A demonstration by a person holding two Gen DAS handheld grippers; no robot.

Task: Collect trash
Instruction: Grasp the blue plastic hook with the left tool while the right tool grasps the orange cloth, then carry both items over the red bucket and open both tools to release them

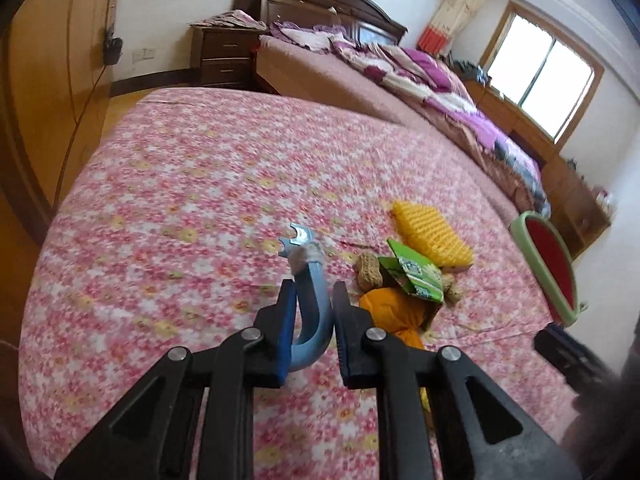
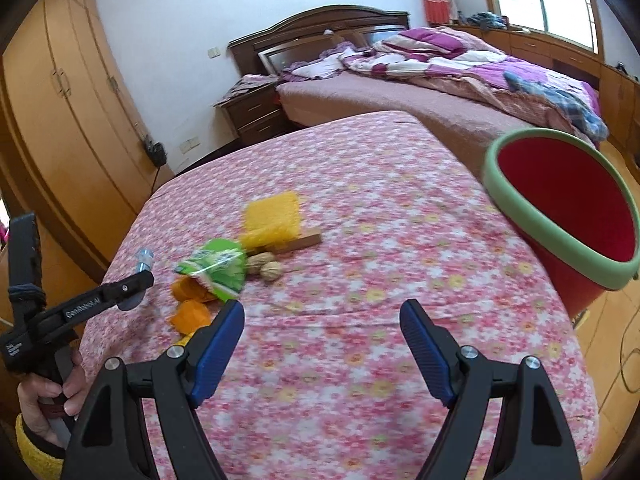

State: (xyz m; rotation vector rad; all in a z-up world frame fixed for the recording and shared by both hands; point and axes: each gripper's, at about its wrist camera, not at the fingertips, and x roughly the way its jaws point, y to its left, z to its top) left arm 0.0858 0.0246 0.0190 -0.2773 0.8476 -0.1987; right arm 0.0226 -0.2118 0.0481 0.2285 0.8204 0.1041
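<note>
Trash pile on the floral tablecloth [image 1: 192, 184]: green wrapper [image 1: 414, 274], crumpled, printed white patches; peanuts [image 1: 366, 270] just beside and partly under it; orange peel [image 1: 394, 312] nearest the camera, touching the wrapper; yellow ridged mesh [image 1: 432, 230] behind, lying over a wood block [image 2: 306, 240]. Red bin [image 2: 568, 204] with green rim stands at the table's right edge, well apart from the pile, mouth tilted toward the right camera

Left gripper [image 1: 312, 300] held above the cloth, left of the pile, pointing toward the far end of the table; seen from the right view it juts in from the left edge, the left hand [image 2: 48, 396] wrapped round its handle, yellow cuff at the wrist. Fingers pinched on a curved pale-blue tube [image 1: 316, 316] whose clear tip and small blue-grey forked end stick up past the pads

Right gripper [image 2: 322, 320] low over bare cloth, between pile and bin, aimed at the far bed [image 2: 400, 96]. Pads wide apart, nothing between them, touching nothing
</note>
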